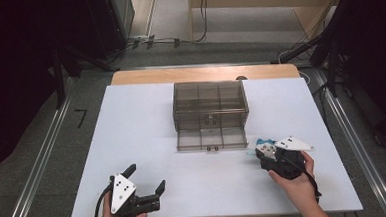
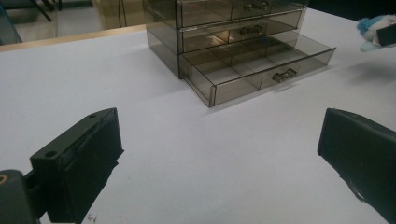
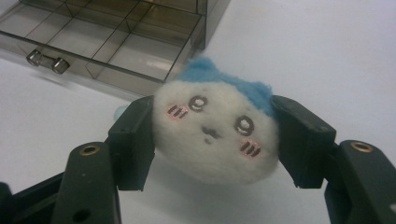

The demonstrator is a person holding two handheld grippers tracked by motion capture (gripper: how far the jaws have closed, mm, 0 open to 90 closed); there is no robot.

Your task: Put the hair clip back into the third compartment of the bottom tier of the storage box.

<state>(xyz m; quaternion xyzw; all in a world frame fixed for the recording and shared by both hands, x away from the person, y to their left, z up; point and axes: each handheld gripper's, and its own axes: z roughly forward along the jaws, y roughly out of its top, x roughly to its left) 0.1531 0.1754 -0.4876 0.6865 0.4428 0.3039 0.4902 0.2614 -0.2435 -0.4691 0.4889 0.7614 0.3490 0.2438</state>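
A small plush toy [image 3: 215, 133], white-faced with blue ears and pink cheek marks, sits squeezed between the jaws of my right gripper [image 3: 212, 140]. In the high view that gripper [image 1: 261, 152] hovers just right of the open bottom drawer [image 1: 211, 138], the toy [image 1: 264, 144] peeking out blue. The smoky transparent drawer cabinet [image 1: 210, 105] stands mid-table, its lowest drawer [image 2: 254, 67] pulled out and divided into compartments. My left gripper [image 1: 144, 180] rests near the front left of the table, jaws wide apart with nothing between them [image 2: 219, 154].
The white table top [image 1: 132, 141] has a wooden strip at its far edge [image 1: 204, 74]. Cables and dark stands lie on the floor beyond. Metal rails run along both sides of the table.
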